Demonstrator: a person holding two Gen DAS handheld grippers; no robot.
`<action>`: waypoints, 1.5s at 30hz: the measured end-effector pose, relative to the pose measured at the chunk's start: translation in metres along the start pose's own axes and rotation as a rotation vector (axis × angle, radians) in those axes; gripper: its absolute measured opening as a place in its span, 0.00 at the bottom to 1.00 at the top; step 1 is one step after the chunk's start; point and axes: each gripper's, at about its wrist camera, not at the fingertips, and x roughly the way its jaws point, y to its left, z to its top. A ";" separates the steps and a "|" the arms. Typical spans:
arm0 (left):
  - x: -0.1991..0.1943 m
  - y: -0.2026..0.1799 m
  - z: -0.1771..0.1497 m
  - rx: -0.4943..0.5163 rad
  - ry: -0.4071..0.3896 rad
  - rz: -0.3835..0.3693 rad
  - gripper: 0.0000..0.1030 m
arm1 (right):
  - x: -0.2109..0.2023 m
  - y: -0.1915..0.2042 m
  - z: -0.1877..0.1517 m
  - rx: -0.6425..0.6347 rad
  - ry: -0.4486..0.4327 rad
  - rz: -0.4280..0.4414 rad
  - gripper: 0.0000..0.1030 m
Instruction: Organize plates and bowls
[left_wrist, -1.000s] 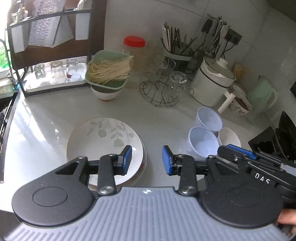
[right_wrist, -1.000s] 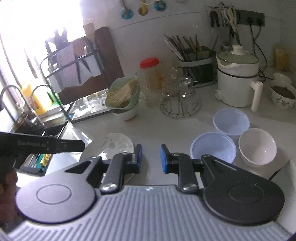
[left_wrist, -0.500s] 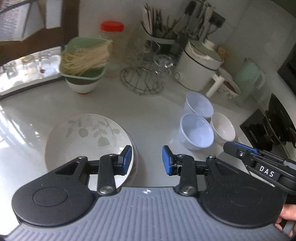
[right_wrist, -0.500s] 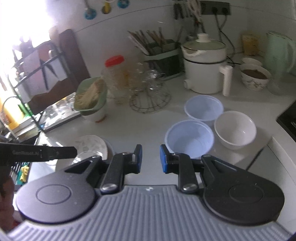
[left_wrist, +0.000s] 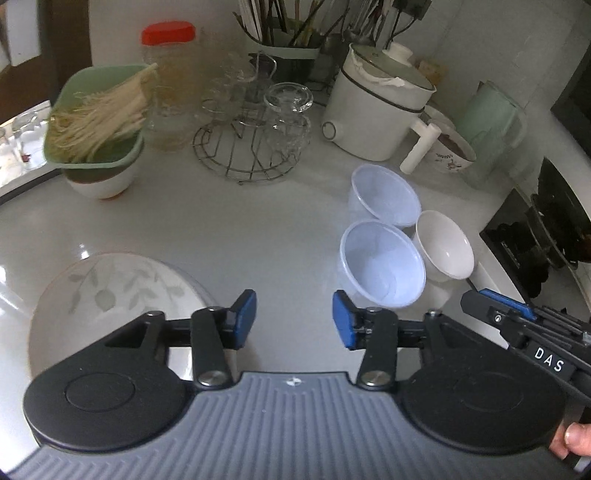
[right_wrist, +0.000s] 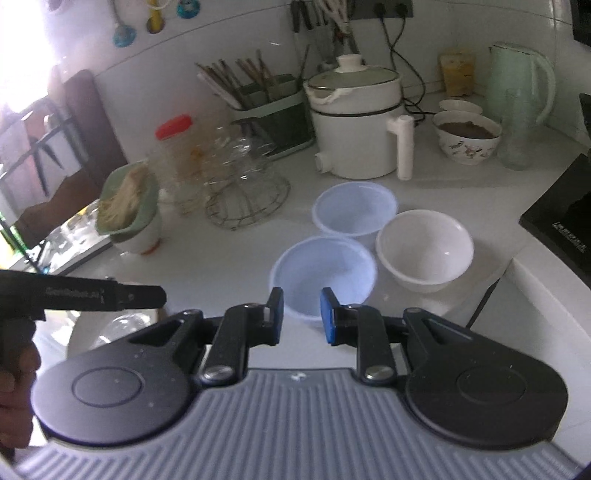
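- Your left gripper (left_wrist: 294, 319) has its jaws apart and opening with nothing between them, over bare white counter (left_wrist: 229, 236); your right gripper (right_wrist: 300, 317) has its jaws narrowly apart, also opening slightly and holding nothing, just short of the near bowl's rim.
- By my reading the sorting has hardly begun: nothing is held and the three bowls sit loose, unstacked.
- At the left, the white plate with a grey leaf pattern (left_wrist: 110, 291) lies flat on the counter; it may sit on another plate, though I cannot tell. Nothing is on it.
- Further back, a green square dish holding pale noodles (left_wrist: 99, 114) rests on a white bowl.
- To the right, two translucent bluish plastic bowls, near (right_wrist: 324, 277) and far (right_wrist: 355, 208), and a white ceramic bowl (right_wrist: 424, 249) cluster close together, all upright and empty.
- At the far right, a patterned bowl (right_wrist: 467, 136) holds something brown.
- What remains, I judge, is nesting the bowls and gathering the plates.
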 end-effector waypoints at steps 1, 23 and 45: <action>0.005 -0.001 0.003 0.003 -0.002 0.002 0.61 | 0.005 -0.005 0.002 0.004 0.003 -0.008 0.31; 0.121 -0.020 0.031 -0.012 0.092 -0.122 0.55 | 0.096 -0.064 0.005 0.158 0.055 -0.048 0.36; 0.123 -0.025 0.027 -0.046 0.119 -0.154 0.21 | 0.096 -0.071 -0.003 0.230 0.067 0.012 0.12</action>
